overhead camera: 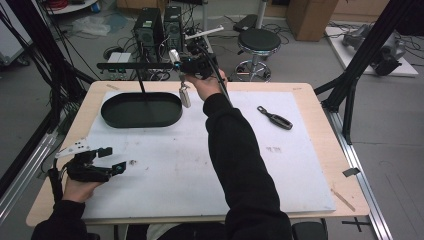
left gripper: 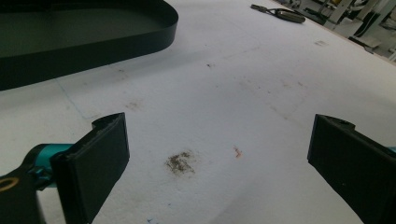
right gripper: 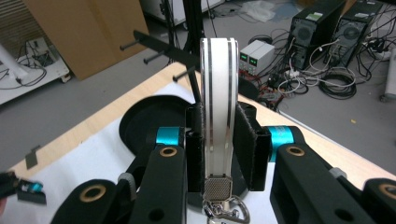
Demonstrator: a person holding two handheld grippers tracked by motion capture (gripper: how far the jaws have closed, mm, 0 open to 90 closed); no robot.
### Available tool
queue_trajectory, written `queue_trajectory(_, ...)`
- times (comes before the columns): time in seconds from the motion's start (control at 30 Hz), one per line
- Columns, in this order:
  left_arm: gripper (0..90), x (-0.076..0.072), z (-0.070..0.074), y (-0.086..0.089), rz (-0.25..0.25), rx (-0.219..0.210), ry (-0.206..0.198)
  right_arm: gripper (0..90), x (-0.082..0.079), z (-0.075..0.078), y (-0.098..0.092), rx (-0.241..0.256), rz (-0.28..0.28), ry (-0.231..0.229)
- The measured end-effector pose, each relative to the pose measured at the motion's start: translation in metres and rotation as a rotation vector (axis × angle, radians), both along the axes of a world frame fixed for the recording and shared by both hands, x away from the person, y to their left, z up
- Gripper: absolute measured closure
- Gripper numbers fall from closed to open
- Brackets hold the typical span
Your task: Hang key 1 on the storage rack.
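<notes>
At the near left of the table (overhead camera: 320, 150), the left gripper (overhead camera: 112, 160) is held low over the white mat (overhead camera: 165, 170). Its jaws are spread wide, and nothing is held between them. In the left gripper view a small brown stain (left gripper: 180, 163) is seen on the mat between the two jaws, with the tray wall at the far left.

A black oval tray (overhead camera: 141, 110) is set on the far left part of the mat. A thin post (overhead camera: 142, 86) is seen rising from it, and a black crossbar (overhead camera: 135, 65) with pegs is carried at the top of the post.

Just right of the tray, the right gripper (overhead camera: 181, 64) is raised above the far edge of the table, near the right end of the crossbar. A white fob (overhead camera: 185, 96) is pinched between its jaws. In the high view the fob is seen hanging down from the gripper, just beside the tray's right end and clear of the mat. In the right gripper view the fob (right gripper: 218, 112) is clamped flat between the two pads, with a metal clasp and ring (right gripper: 222, 205) at its near end.

On the far right of the mat, well apart from both grippers, a dark tool (overhead camera: 274, 117) is laid at a slant.
</notes>
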State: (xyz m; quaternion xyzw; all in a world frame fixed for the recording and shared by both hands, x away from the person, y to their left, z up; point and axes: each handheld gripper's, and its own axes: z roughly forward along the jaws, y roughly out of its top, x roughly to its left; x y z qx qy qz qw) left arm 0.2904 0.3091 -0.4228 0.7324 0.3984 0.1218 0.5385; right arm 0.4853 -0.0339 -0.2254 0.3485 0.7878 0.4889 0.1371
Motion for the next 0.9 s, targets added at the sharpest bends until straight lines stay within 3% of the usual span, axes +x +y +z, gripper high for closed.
queue_trajectory(0.3, 5.9, 0.001, 0.000, 0.001, 0.001, -0.006, -0.007, 75.3, 0.018, 0.012, 0.024, 0.087, -0.021, -0.010)
queue_trajectory(0.67, 5.9, 0.006, -0.003, 0.000, -0.006, -0.004, -0.004, 75.3, 0.038, 0.015, 0.050, 0.056, -0.052, -0.020)
queue_trajectory(0.83, 5.9, 0.007, -0.003, 0.000, -0.006, -0.008, -0.005, 75.3, 0.047, 0.005, 0.063, 0.021, -0.094, -0.024)
queue_trajectory(0.9, 5.9, 0.007, -0.003, 0.000, -0.006, -0.008, -0.005, 75.3, 0.051, 0.001, 0.065, 0.031, -0.106, -0.014)
